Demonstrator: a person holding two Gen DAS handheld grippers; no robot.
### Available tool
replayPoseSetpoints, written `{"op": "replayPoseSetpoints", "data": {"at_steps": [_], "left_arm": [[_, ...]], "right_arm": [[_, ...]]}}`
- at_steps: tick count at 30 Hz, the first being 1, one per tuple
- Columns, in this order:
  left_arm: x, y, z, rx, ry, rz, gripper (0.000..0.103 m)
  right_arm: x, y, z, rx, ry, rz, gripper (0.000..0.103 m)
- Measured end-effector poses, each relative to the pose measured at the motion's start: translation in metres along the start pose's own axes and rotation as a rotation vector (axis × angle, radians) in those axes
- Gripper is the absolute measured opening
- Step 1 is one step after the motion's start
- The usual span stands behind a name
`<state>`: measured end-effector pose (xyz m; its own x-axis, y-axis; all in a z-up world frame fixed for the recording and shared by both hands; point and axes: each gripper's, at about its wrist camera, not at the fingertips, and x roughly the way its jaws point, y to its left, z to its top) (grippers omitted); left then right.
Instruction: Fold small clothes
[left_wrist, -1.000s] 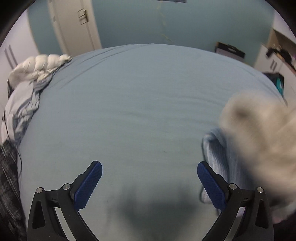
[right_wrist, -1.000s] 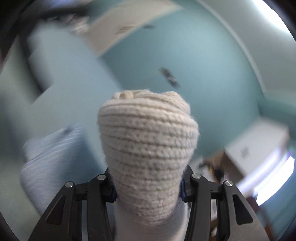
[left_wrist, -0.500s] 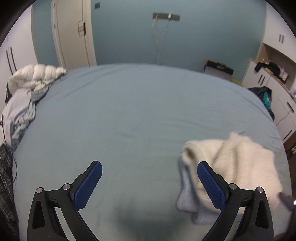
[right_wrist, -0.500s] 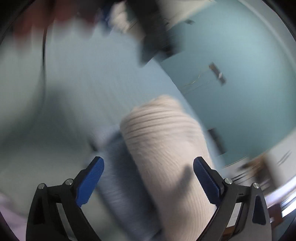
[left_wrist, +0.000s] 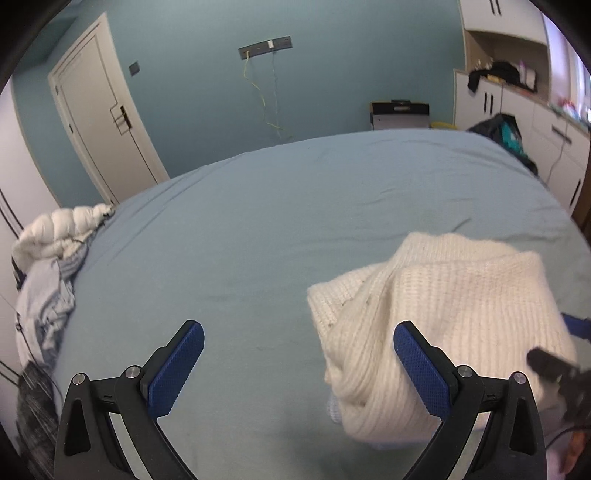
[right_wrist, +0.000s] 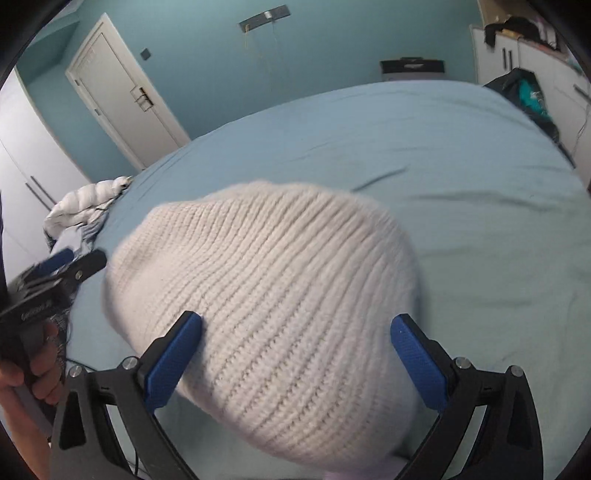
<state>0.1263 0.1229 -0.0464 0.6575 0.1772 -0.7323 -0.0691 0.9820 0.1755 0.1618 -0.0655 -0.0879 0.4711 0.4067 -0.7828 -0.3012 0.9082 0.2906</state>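
Released from the right gripper (right_wrist: 295, 363) since a second ago, when the jaws pinched it high in the air, the cream knit sweater (left_wrist: 436, 332) now lies in a loose heap on the blue bed (left_wrist: 280, 236). Its ribbed bulk fills the right wrist view (right_wrist: 266, 310), sitting between the spread jaws without being pinched; the blue pads (right_wrist: 173, 365) stand well apart on either side of it. A pale blue garment (left_wrist: 334, 408) peeks out from under the sweater's near edge.

Beside the sweater, on its left, the left gripper (left_wrist: 295, 369) hovers over bare sheet with its jaws spread wide and nothing between them; its right pad (left_wrist: 421, 369) overlaps the sweater's edge in the left wrist view, and whether they touch cannot be told. The right wrist view also catches the left gripper (right_wrist: 55, 273) just left of the sweater, held in the person's hand (right_wrist: 33, 376).

Well beyond the sweater, at the bed's far left edge, a white puffy jacket (left_wrist: 55, 232) and striped laundry (left_wrist: 44, 306) are piled. A white door (left_wrist: 99, 122) stands in the teal wall behind the bed.
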Motion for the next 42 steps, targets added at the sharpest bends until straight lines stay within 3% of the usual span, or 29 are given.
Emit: {"op": "replayPoseSetpoints", "data": {"at_steps": [3,5,11,15,16,17,19,23,26,28,30,32,34,40,42], "left_arm": [[0.020,-0.012,-0.006,0.031,0.041,0.052,0.103],[0.036,-0.016,-0.012,0.044,0.075,0.088,0.103],[0.055,-0.015,-0.023,0.034,0.079,0.106,0.103],[0.065,0.000,-0.025,-0.028,0.114,0.048,0.103],[0.067,0.003,-0.025,-0.043,0.128,0.036,0.103],[0.068,0.005,-0.024,-0.049,0.134,0.029,0.103],[0.066,0.005,-0.021,-0.045,0.139,0.026,0.103],[0.047,-0.003,0.000,0.013,0.155,0.047,0.103],[0.013,-0.015,0.017,0.025,0.081,0.051,0.103],[-0.007,-0.031,0.024,0.040,0.022,0.005,0.103],[-0.011,-0.050,0.024,0.078,0.017,-0.038,0.103],[0.004,-0.075,0.017,0.137,0.071,-0.068,0.103],[0.028,-0.094,0.002,0.189,0.127,-0.030,0.103],[0.040,-0.076,-0.010,0.059,0.118,-0.106,0.103],[0.042,-0.072,-0.013,0.054,0.107,-0.116,0.103]], "right_arm": [[0.010,0.032,-0.008,-0.179,0.028,-0.170,0.101],[0.008,0.033,-0.013,-0.198,0.017,-0.190,0.101],[0.005,0.021,-0.021,-0.175,-0.014,-0.167,0.102],[-0.007,0.000,-0.015,-0.111,-0.017,-0.093,0.102],[-0.007,0.005,-0.015,-0.081,-0.036,-0.070,0.102],[-0.024,-0.003,-0.014,-0.024,-0.108,-0.046,0.102],[-0.041,-0.016,-0.016,0.044,-0.174,-0.059,0.102],[-0.060,-0.045,-0.043,0.163,-0.198,-0.154,0.102],[-0.067,-0.058,-0.069,0.215,-0.239,-0.146,0.102],[-0.072,-0.060,-0.080,0.258,-0.280,-0.118,0.102],[-0.071,-0.057,-0.090,0.258,-0.295,-0.123,0.102],[-0.071,-0.046,-0.091,0.233,-0.310,-0.126,0.102],[-0.070,-0.042,-0.092,0.215,-0.316,-0.125,0.102],[-0.077,-0.051,-0.083,0.242,-0.343,-0.127,0.102],[-0.063,-0.044,-0.081,0.203,-0.284,-0.152,0.102]]}}
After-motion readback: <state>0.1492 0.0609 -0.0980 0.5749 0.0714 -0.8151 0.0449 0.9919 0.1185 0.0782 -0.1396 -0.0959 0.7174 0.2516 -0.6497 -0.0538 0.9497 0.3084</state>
